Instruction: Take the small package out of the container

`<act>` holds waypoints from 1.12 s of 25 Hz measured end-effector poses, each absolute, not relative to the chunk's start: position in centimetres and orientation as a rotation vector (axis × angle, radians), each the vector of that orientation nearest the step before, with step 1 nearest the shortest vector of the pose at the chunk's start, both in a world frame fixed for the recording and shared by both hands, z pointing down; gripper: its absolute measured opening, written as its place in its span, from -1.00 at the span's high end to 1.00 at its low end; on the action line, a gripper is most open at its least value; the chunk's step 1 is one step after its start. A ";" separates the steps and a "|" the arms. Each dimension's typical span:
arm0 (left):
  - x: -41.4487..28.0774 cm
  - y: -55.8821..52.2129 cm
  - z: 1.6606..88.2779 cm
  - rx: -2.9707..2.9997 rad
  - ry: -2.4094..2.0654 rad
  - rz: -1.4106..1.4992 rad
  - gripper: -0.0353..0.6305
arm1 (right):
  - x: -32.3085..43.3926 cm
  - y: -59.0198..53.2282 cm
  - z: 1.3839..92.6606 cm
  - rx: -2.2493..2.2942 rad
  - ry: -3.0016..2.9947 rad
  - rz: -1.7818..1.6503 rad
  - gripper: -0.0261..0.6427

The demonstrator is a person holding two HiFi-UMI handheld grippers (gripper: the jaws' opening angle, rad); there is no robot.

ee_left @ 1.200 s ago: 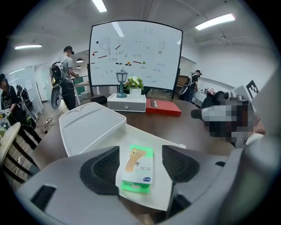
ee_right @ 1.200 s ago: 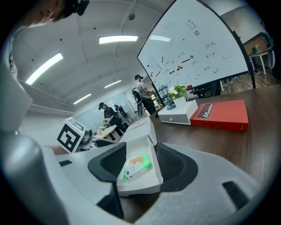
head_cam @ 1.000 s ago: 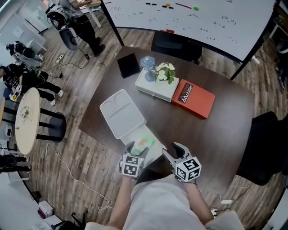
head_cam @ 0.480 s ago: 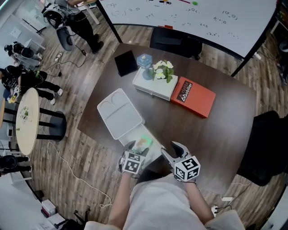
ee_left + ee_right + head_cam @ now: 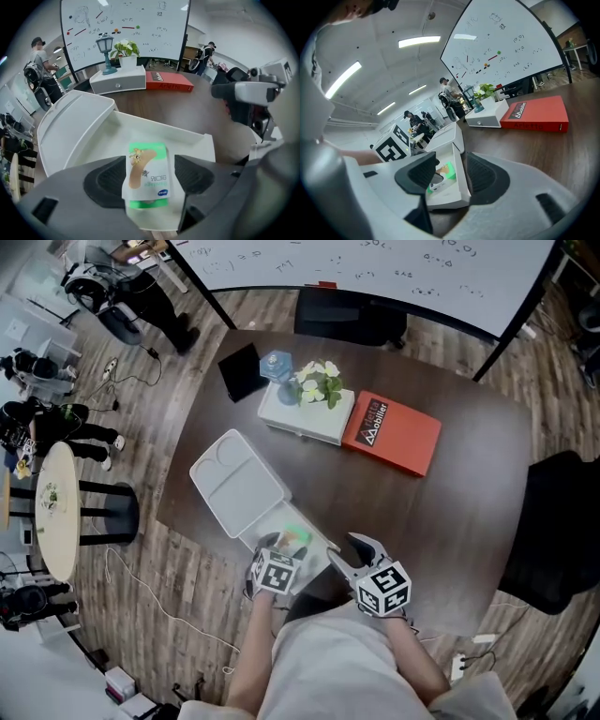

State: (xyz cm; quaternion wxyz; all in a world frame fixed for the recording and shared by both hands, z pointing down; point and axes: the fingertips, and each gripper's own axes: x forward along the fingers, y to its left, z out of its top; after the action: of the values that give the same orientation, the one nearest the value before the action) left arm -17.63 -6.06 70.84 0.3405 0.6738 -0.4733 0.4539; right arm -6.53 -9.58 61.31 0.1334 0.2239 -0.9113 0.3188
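Note:
An open white container lies at the table's near edge, its lid [image 5: 239, 486] flipped back and its tray [image 5: 321, 540] toward me. In the tray is the small package [image 5: 147, 171], green and white with a plaster pictured on it. My left gripper [image 5: 274, 542] reaches into the tray, and its pads [image 5: 110, 178] sit against the package's two side edges, gripping it. My right gripper [image 5: 352, 554] hovers just right of the tray's near corner. Its jaws are closing with nothing between them, and the tray [image 5: 457, 187] and the package [image 5: 443, 174] show beyond the gap.
A red book [image 5: 392, 435] and a white box [image 5: 300, 418] with flowers and a blue lamp stand at the table's far side. A black pad [image 5: 239, 371] lies at the far left corner. A black chair [image 5: 553, 521] is on the right. People stand by the whiteboard.
The head view has shifted, so the table sits a little higher in the picture. Both grippers stay at the tray's near end, the left one still at the package.

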 end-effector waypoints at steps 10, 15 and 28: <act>-17.3 -6.4 72.8 1.690 -1.169 1.256 -0.05 | -5.4 -11.0 62.0 0.703 -2.625 0.975 0.30; -17.3 -6.6 73.9 1.671 -1.157 1.276 -0.06 | -5.1 -11.3 62.5 0.705 -2.612 0.987 0.31; -17.6 -6.8 75.2 1.660 -1.172 1.276 -0.08 | -4.6 -11.6 63.0 0.715 -2.597 0.996 0.34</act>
State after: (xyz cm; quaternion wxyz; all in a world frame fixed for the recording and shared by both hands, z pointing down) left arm -17.56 -6.84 75.17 0.3625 0.6449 -0.4552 0.4955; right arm -4.57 -11.60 63.00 0.1343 0.2467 -0.8960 0.3438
